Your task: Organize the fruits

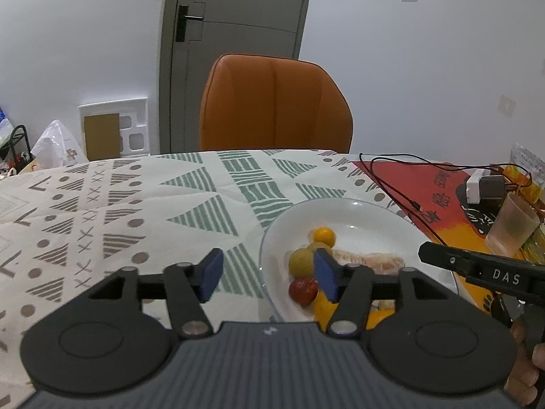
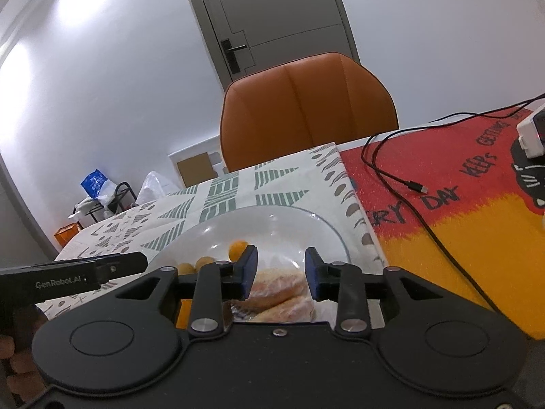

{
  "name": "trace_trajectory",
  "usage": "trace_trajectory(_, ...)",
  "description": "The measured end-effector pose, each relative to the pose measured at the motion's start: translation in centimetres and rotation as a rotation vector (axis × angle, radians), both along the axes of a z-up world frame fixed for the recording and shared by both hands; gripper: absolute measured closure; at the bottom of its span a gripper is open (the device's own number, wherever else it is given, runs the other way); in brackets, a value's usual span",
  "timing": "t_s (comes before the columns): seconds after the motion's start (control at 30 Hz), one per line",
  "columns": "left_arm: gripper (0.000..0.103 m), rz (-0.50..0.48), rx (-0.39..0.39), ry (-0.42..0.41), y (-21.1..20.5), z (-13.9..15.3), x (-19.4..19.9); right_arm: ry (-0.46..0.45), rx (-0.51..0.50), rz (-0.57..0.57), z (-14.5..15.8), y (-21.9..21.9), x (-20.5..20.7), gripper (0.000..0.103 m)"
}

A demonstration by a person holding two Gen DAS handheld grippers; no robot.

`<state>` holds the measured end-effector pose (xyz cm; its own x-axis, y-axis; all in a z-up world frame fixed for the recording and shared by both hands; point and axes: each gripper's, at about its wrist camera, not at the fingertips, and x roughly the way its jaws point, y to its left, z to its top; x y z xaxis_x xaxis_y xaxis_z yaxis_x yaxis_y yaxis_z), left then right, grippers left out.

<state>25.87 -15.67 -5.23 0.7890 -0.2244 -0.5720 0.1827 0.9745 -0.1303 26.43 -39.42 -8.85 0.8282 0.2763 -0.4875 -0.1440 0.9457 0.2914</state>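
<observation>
A clear glass plate (image 1: pixel 374 218) sits on the patterned tablecloth and holds the fruit. On it are a small orange fruit (image 1: pixel 323 235), a yellow-green round fruit (image 1: pixel 301 262), a red fruit (image 1: pixel 303 291) and pale peeled citrus segments (image 1: pixel 371 262). My left gripper (image 1: pixel 267 272) is open and empty, with its right finger over the plate's left side. My right gripper (image 2: pixel 281 272) is open just above the peeled segments (image 2: pixel 279 289), which lie between its fingers. The plate (image 2: pixel 306 225) and the orange fruit (image 2: pixel 236 248) also show in the right wrist view.
An orange chair (image 1: pixel 272 102) stands behind the table. A red and yellow mat (image 2: pixel 460 221) lies to the right with a black cable (image 2: pixel 402 179) and a white charger (image 1: pixel 477 187) on it. A frosted plastic cup (image 1: pixel 511 228) stands at the far right.
</observation>
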Motion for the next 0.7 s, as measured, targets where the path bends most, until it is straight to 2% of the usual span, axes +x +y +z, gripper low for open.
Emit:
trace_trajectory(0.1, 0.031, 0.014, 0.007, -0.004, 0.5, 0.4, -0.8, 0.001, 0.004, -0.002, 0.1, 0.2, -0.7, 0.070)
trace_trajectory(0.2, 0.020, 0.032, 0.002, -0.019, 1.1, 0.8, -1.7, 0.003, 0.007, -0.003, 0.3, 0.3, -1.3, 0.065)
trace_trajectory(0.27, 0.016, 0.039, 0.003, -0.024, 1.4, 1.1, -2.3, 0.002, 0.007, -0.003, 0.4, 0.4, -1.8, 0.061)
trace_trajectory(0.33, 0.011, 0.046, 0.005, -0.028, 1.7, 1.3, -2.9, -0.003, 0.006, -0.006, 0.6, 0.5, -2.4, 0.052)
trace_trajectory(0.47, 0.007, 0.056, 0.008, -0.028, 2.3, 1.5, -4.1, 0.000, 0.001, 0.000, 0.8, 0.9, -3.3, 0.047)
trace_trajectory(0.53, 0.004, 0.060, 0.013, -0.031, 2.6, 1.6, -4.8, 0.000, -0.003, 0.002, 0.9, 1.1, -3.8, 0.040)
trace_trajectory(0.7, 0.001, 0.066, 0.014, -0.028, 3.1, 2.1, -6.1, -0.006, -0.005, 0.024, 1.3, 1.7, -5.1, 0.038)
